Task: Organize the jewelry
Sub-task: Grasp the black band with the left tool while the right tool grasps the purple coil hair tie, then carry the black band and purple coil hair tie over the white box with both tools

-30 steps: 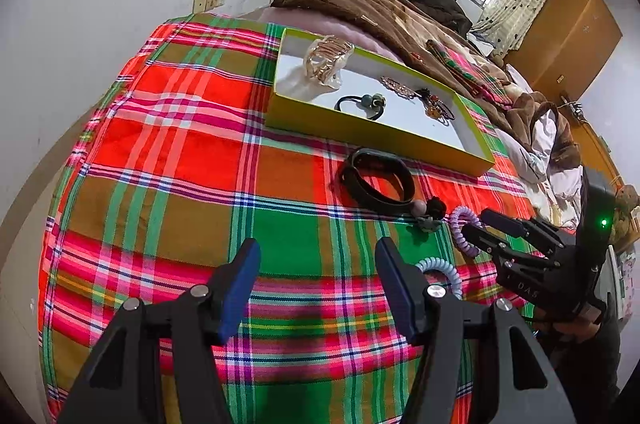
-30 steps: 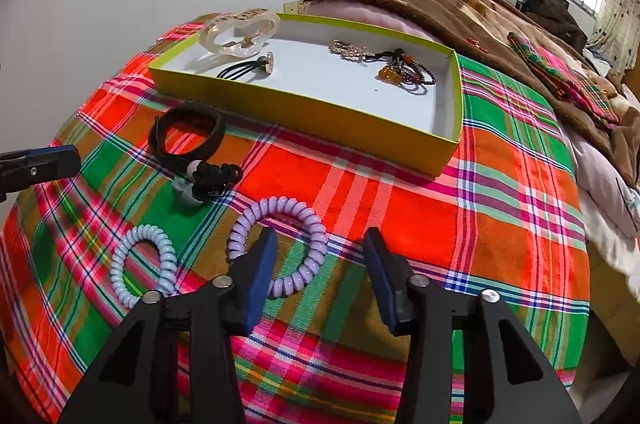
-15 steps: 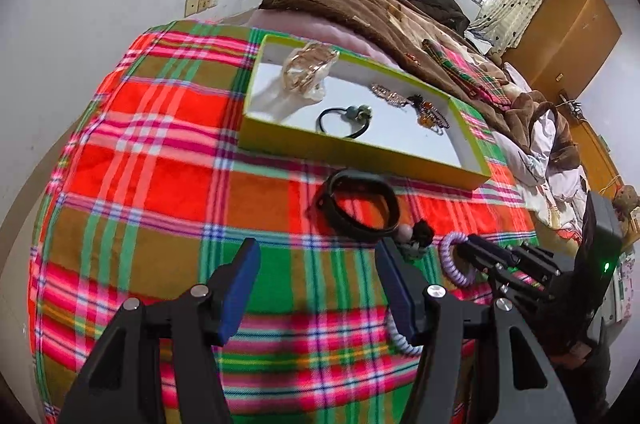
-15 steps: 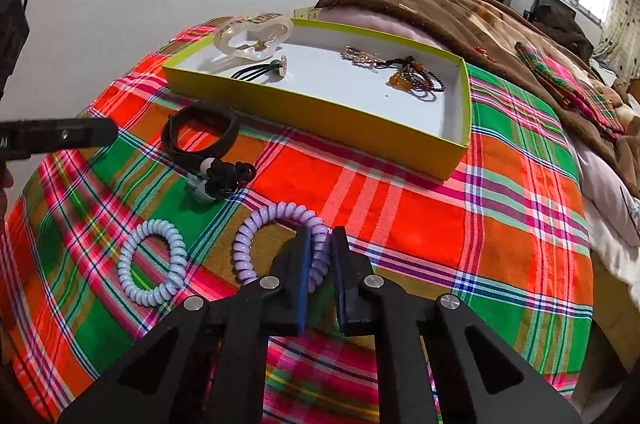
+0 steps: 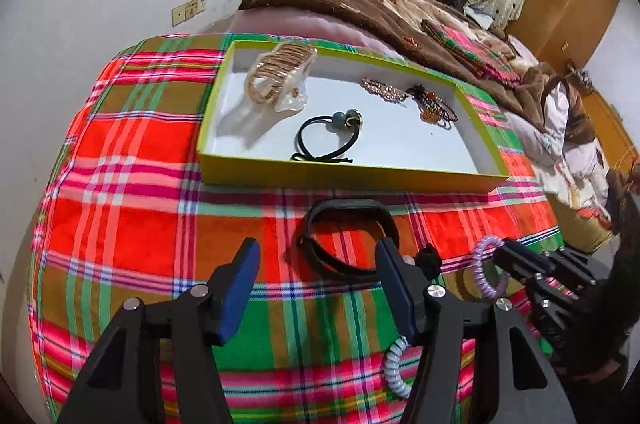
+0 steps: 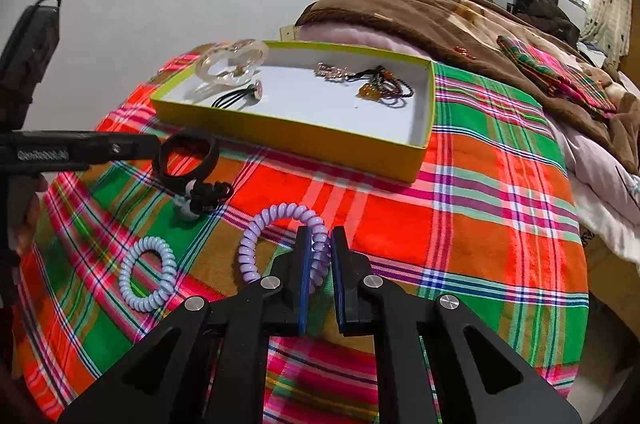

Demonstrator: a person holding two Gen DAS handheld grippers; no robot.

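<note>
Our left tool (image 5: 316, 288) hangs with its jaws apart and nothing between them, above the plaid blanket (image 5: 132, 207) on the bed. The black band (image 5: 348, 244) lies just ahead of it, and the tray (image 5: 344, 175) sits straight beyond that, its long side running across our view. A pale coil (image 5: 394, 364) peeks out under the tool's right finger. Off to the right, the right tool (image 5: 508, 256) has the purple coil (image 5: 486, 270) pinched, seemingly lifted off the blanket, though the lens edge blurs that.

From the right wrist, the tool (image 6: 320, 244) is clamped on the purple coil (image 6: 280, 224), its loop standing up and leaning left. The tray (image 6: 288, 135) lies ahead and slightly left, open end toward us, so the right hand is the one placed to carry the coil there. The pale coil (image 6: 148, 276) and black band (image 6: 186, 159) rest to the left, near the left tool (image 6: 132, 145). Behind: a white wall, a brown blanket (image 6: 460, 23), a shelf and window.
</note>
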